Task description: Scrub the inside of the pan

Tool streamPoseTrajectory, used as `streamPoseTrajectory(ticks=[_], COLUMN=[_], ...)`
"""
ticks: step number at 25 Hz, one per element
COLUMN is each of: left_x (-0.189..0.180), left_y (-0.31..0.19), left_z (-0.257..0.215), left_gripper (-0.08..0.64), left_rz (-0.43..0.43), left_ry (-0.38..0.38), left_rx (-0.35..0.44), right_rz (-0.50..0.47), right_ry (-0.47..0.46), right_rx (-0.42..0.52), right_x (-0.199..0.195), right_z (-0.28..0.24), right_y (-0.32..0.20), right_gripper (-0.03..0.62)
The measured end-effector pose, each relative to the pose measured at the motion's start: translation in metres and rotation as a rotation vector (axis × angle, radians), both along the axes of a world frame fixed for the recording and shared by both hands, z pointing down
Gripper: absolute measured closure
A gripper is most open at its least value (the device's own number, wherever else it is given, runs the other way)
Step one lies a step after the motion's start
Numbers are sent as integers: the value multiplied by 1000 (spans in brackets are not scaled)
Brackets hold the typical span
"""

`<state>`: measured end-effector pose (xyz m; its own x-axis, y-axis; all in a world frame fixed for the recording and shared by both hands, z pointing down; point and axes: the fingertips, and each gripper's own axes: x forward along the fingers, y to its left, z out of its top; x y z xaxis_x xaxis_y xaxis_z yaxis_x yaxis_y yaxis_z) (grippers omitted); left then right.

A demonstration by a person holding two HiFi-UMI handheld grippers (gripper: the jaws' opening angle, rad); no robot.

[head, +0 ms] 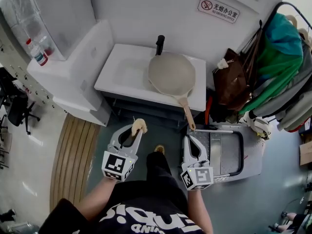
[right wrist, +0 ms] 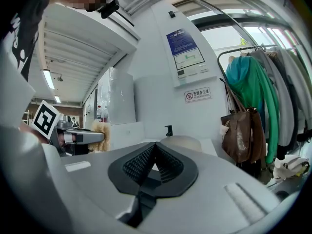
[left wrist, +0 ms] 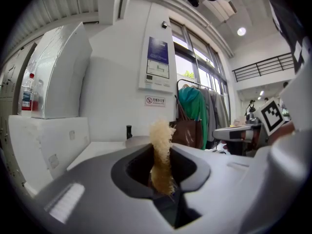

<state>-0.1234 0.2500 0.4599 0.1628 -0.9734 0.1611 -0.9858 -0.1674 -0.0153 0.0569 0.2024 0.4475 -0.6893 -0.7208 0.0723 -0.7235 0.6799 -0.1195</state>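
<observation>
A beige pan lies on the white sink counter, its wooden handle sticking out over the front edge toward me. My left gripper hangs in front of the counter, shut on a tan fibrous scrubber; in the left gripper view the scrubber stands up between the jaws. My right gripper is shut with nothing in it, just below the tip of the pan handle. The right gripper view shows the pan ahead on the counter, beyond the closed jaws.
A black faucet rises behind the pan. A white cabinet with a bottle stands to the left. Bags and clothes hang at the right. A folded step stool lies on the floor at my right.
</observation>
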Motion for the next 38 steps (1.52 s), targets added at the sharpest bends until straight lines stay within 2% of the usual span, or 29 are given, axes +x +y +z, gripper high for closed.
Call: streamPoseTrajectory(ticks=[14, 25, 38], left_x=[-6, -13, -21], left_y=[-123, -216, -267], left_z=[-21, -34, -29], left_gripper=[492, 492, 492], left_rz=[-5, -44, -37], left_ry=[3, -5, -1], left_rx=[-8, 8, -18], right_rz=[20, -35, -35], right_ry=[24, 42, 30], right_rx=[-3, -3, -23], right_x=[7, 0, -6], right_z=[-16, -17, -14], right_y=[-122, -211, -263], right_gripper=[584, 584, 584])
